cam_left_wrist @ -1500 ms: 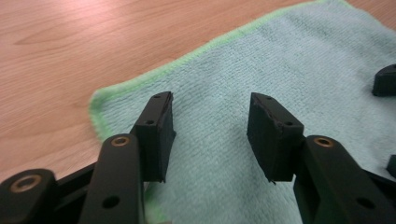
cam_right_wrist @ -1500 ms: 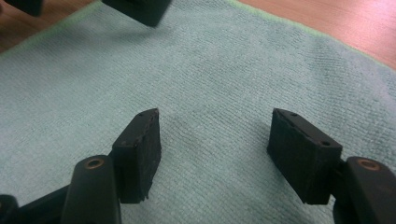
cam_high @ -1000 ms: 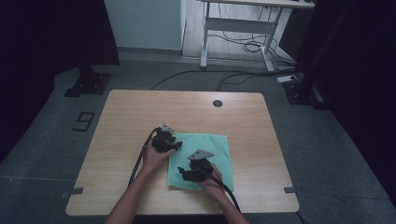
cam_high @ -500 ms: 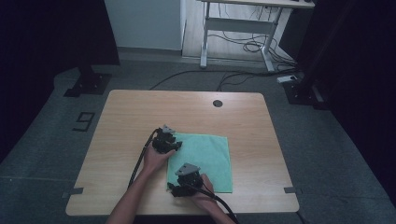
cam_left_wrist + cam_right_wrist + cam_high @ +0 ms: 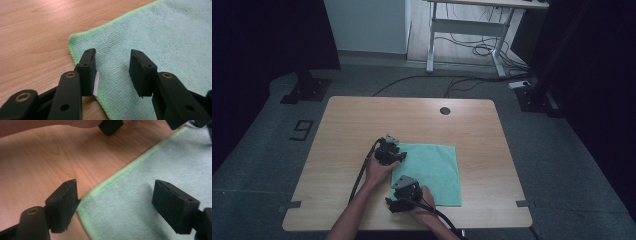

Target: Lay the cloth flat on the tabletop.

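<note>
Your left gripper (image 5: 396,156) sits at the upper left corner of the green cloth (image 5: 432,172) in the high view, just left of centre in the frame, and your right gripper (image 5: 393,204) is at the cloth's lower left corner, nearer the bottom edge of the frame. The cloth lies flat on the wooden table (image 5: 357,120), spread out as a near square, with both grippers along its left edge and the rest of it running off toward the right of the frame.

In the left gripper view, the left gripper (image 5: 113,67) has its jaws spread at a middling width, and the cloth (image 5: 160,37) corner lies right under and between them; the left jaw stands over the bright green hem, the right jaw over the body of the cloth. In the right gripper view, the right gripper (image 5: 135,202) stands wide, and the corner of the cloth (image 5: 140,195) sits low in the frame by the left jaw, its hem running up toward the upper right. Neither gripper holds anything.

Both corners are already between your jaws, so the next move likely turns on coming straight down and closing on each one. The cloth is pale green terry with a brighter stitched border, smooth and unwrinkled
</note>
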`<state>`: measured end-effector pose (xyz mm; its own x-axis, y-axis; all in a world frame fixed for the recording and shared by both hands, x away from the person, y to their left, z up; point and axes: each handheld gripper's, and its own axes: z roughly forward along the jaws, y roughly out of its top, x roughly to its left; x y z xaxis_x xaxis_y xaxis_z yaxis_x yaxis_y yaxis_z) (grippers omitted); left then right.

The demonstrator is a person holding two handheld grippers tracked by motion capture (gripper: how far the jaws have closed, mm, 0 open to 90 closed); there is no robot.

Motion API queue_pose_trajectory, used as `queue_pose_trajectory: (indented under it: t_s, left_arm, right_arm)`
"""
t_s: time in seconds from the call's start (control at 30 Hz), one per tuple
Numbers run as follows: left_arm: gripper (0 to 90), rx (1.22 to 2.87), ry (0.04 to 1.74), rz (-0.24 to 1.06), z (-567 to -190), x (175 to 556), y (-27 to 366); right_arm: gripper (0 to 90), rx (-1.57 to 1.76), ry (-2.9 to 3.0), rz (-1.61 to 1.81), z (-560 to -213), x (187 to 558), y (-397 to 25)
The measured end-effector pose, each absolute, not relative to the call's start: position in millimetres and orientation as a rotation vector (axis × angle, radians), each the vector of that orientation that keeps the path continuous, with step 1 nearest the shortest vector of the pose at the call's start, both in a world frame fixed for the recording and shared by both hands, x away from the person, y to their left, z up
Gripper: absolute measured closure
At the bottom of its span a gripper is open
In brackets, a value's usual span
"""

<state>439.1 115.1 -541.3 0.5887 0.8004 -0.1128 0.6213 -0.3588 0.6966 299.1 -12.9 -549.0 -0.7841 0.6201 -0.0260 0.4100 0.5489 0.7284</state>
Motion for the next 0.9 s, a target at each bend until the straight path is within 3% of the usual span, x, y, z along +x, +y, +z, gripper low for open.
queue_pose_trajectory:
  t_s: [0.6, 0.9]
  left_arm:
    - [54.4, 2.083, 1.129, 0.278, -540.1, 435.0, 119.7]
    - [54.6, 2.094, 1.135, 0.296, -540.3, 434.7, 116.8]
  right_arm:
    - [21.7, 0.897, 2.479, 1.297, -536.9, 294.0, -38.4]
    - [21.6, 0.892, 2.501, 1.162, -546.2, 301.2, -34.3]
